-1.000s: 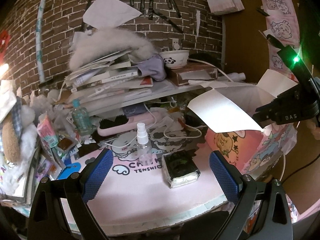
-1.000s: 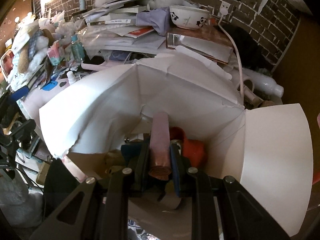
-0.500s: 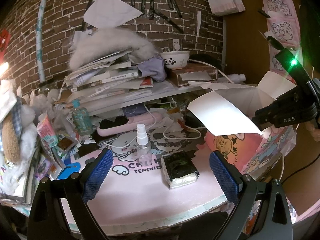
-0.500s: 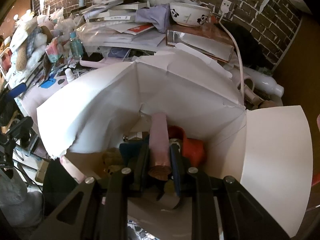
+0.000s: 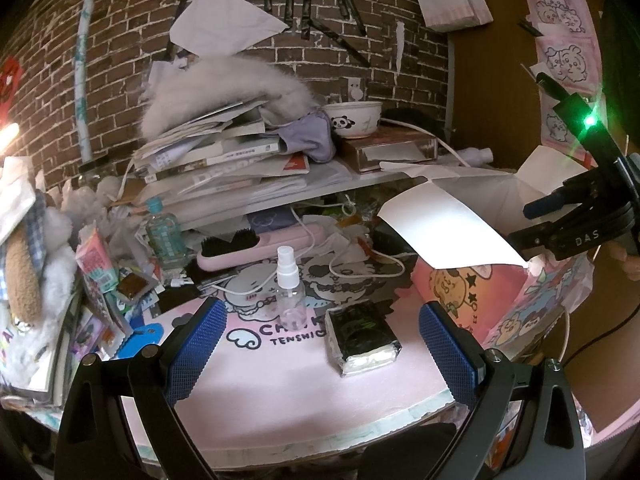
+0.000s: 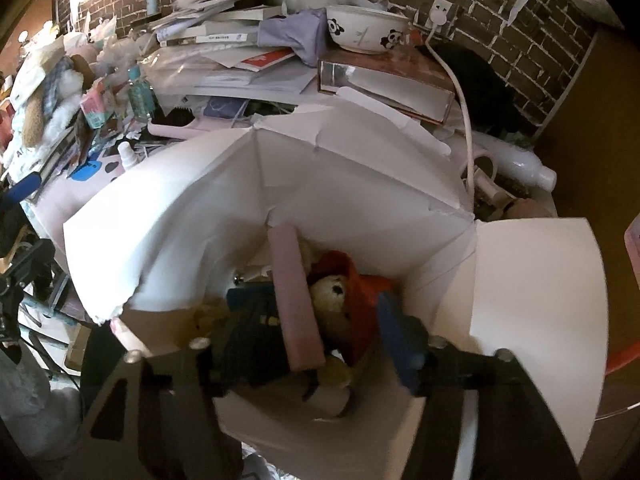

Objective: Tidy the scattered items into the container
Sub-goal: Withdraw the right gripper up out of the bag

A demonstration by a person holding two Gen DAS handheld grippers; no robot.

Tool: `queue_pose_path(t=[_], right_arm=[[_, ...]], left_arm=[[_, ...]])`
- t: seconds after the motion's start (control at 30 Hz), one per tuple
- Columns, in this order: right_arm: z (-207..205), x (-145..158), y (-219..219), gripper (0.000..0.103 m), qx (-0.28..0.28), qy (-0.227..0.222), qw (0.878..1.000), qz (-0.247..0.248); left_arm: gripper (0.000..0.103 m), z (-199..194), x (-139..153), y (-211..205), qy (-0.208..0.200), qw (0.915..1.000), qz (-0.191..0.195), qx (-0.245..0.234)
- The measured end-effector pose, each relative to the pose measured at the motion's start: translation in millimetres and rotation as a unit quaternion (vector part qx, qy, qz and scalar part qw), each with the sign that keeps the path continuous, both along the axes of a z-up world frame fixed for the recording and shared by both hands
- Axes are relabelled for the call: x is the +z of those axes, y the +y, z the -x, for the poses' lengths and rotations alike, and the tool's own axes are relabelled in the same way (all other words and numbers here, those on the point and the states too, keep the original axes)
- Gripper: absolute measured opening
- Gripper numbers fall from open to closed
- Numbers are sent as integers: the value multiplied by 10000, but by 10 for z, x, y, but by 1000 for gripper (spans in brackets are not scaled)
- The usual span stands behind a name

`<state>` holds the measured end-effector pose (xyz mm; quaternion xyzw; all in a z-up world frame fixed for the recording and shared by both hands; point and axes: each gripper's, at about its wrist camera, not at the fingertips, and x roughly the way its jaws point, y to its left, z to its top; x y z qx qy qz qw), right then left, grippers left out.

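The right tool (image 6: pixel 308 344) hangs over the open white box (image 6: pixel 536 288), its jaws spread apart and gripping nothing; the pink stick (image 6: pixel 296 296) lies between them, resting on the stuffed bear (image 6: pixel 332 300) in a red hat among the things already in the box. It appears to be free of both pads, though the blur makes contact hard to rule out. To finish this drop cleanly, the right tool should rise straight up out of the box, keeping the jaws wide so neither pad drags the stick or snags the bear's hat, and steering clear of the raised flaps, which look light enough to fold or tip if brushed. The left tool (image 5: pixel 320 344) hovers above the pink tabletop (image 5: pixel 280 400), jaws wide apart and empty, with the dark foil-wrapped packet (image 5: pixel 360 332) and the small clear spray bottle (image 5: pixel 291 288) lying between its fingers' line of sight. The packet sits flat and close, so it seems the easier next pick; closing across its narrower sides should hold best. The bottle stands upright just beside it and could topple if nudged.
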<state>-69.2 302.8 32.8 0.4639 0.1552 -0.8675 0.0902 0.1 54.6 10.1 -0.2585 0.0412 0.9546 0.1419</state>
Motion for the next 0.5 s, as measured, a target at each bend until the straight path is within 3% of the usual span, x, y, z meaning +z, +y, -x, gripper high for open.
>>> queue_pose_path(t=[0.3,0.5], right_arm=[[-63,119,64,64,-31,199,9997,139],[-313,414,36,64,132,952,9944,447]], left_arm=[[96,28,-19,-23,-42,10000,-45,70],[96,71,-63,-60,-104,9998,-85,138]])
